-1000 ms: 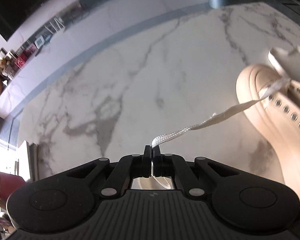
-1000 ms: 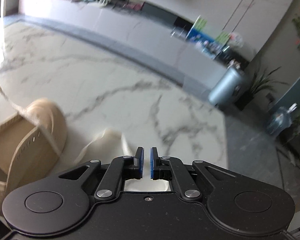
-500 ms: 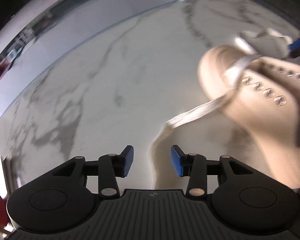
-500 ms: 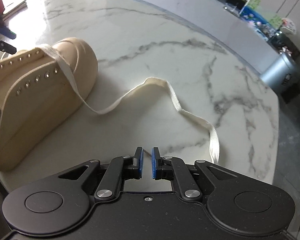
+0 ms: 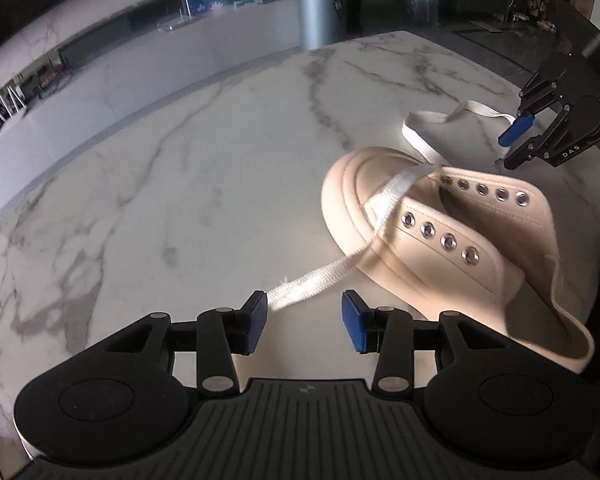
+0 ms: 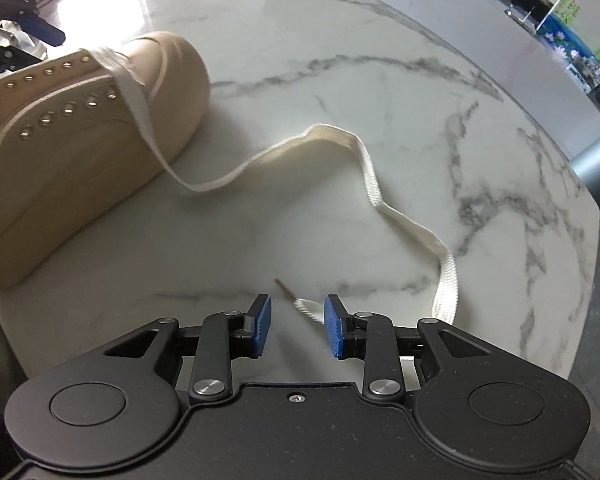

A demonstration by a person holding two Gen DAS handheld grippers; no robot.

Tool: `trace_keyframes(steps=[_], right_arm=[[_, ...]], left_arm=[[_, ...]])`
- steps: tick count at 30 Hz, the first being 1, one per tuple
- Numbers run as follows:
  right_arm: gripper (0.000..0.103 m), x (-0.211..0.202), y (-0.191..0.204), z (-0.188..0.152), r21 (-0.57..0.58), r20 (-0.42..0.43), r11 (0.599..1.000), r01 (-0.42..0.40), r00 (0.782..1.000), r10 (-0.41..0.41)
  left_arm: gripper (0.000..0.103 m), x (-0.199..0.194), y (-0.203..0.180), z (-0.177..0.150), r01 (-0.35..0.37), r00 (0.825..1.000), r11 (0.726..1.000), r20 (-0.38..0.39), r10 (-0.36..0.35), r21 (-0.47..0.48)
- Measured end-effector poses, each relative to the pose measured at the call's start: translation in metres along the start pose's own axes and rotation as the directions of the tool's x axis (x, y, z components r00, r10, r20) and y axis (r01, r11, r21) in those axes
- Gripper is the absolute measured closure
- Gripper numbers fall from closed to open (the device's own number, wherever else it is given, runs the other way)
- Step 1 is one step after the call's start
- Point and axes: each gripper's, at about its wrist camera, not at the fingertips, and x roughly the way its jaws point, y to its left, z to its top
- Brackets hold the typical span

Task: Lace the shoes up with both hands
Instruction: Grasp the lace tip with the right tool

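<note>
Both tools parted, gripping nothing: left tool (image 5: 304,322) just opened beside one lace end (image 5: 284,294); right tool (image 6: 296,326) opening over the other tip (image 6: 306,305), likely to grab it. Shoe (image 5: 440,240) on worktop (image 5: 180,180), only lowest eyelets laced.

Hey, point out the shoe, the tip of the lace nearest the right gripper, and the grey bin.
shoe (image 5: 384,184): left wrist view, on the toe cap.
lace tip (image 6: 286,289): right wrist view, on the brown end.
grey bin (image 5: 320,16): left wrist view, on its side wall.
</note>
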Motion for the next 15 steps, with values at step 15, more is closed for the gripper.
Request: trace_keyframes(steps=[15], right_arm=[[0.102, -0.001, 0.001, 0.005, 0.043, 0.006, 0.999, -0.028, 1.0, 0.028]], left_arm=[[0.063, 0.006, -0.02, 0.016, 0.064, 0.997, 0.986, 0.031, -0.07, 0.156]])
